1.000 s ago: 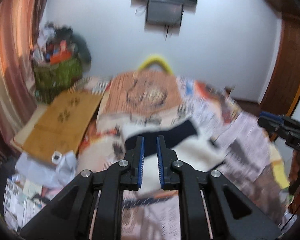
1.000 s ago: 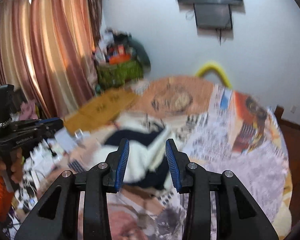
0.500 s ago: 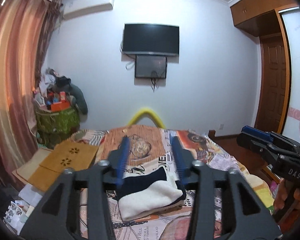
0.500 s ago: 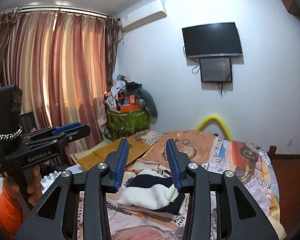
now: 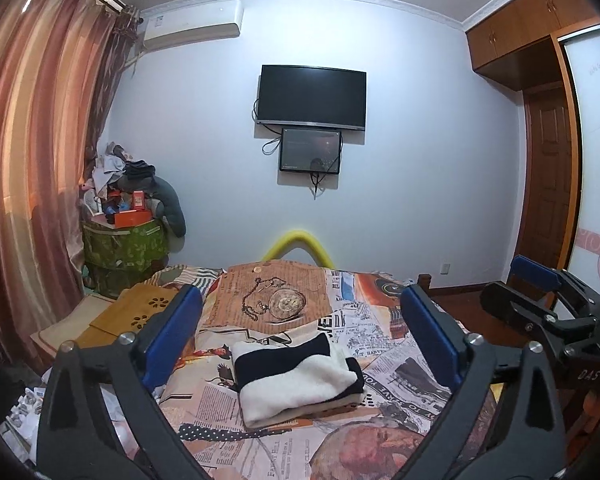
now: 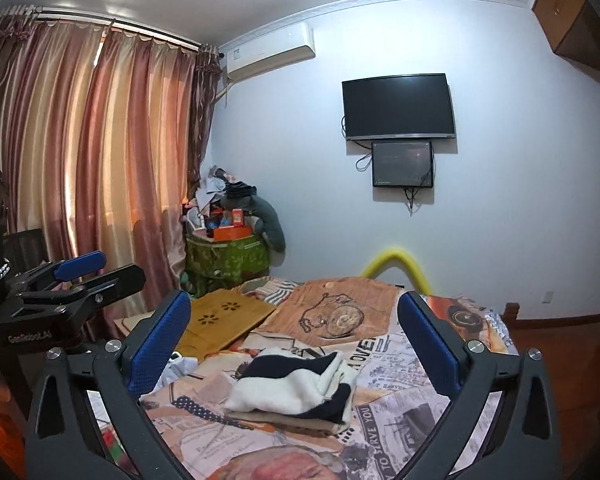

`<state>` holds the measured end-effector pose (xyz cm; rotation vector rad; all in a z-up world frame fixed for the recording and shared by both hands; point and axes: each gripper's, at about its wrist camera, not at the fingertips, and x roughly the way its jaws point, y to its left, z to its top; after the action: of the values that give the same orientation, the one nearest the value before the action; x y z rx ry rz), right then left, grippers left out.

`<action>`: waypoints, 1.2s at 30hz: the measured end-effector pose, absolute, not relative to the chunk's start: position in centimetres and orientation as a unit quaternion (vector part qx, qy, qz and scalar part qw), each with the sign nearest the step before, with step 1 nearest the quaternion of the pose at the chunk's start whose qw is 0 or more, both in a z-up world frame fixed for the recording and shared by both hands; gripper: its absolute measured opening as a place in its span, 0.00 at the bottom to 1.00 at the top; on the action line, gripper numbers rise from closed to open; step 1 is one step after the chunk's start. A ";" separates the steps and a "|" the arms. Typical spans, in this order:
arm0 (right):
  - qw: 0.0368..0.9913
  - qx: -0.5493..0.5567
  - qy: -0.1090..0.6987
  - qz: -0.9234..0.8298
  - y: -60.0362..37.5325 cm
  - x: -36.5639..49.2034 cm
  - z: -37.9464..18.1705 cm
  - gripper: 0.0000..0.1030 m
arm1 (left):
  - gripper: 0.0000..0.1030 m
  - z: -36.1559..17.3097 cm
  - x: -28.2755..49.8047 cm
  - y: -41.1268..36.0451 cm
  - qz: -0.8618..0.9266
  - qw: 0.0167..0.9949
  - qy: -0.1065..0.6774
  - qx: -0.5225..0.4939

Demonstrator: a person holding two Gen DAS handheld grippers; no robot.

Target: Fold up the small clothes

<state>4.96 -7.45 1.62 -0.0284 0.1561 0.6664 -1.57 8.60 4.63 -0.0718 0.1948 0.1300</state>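
Both hand-held grippers, left (image 5: 300, 344) and right (image 6: 296, 344), hover spread and empty above the folded clothes (image 5: 296, 380) mid-bed (image 5: 400, 364), suggesting folding is done.

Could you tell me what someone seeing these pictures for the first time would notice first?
Probably the folded black-and-white garment, lying in a neat stack on the newspaper-print bedspread in the middle of both views. Framing it, the left hand-held gripper and the right hand-held gripper are both wide open with blue pads, holding nothing. Behind, a dark television hangs on the white wall above a smaller screen.
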 end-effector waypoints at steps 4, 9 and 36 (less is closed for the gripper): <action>0.942 -0.017 0.076 0.327 -7.5 4.8 1.7 1.00 | 1.00 4.5 -2.1 8.2 0.067 0.993 0.092 -0.033; 0.942 -0.019 0.075 0.326 -7.5 4.4 1.5 1.00 | 1.00 4.4 -2.3 8.2 0.067 0.993 0.092 -0.033; 0.943 -0.019 0.078 0.322 -7.7 3.7 0.9 1.00 | 1.00 4.5 -2.3 8.2 0.068 0.993 0.092 -0.036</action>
<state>3.66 -7.74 0.93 -0.0392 0.1586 0.6555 -2.33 8.20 4.47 -0.0714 0.1839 0.1372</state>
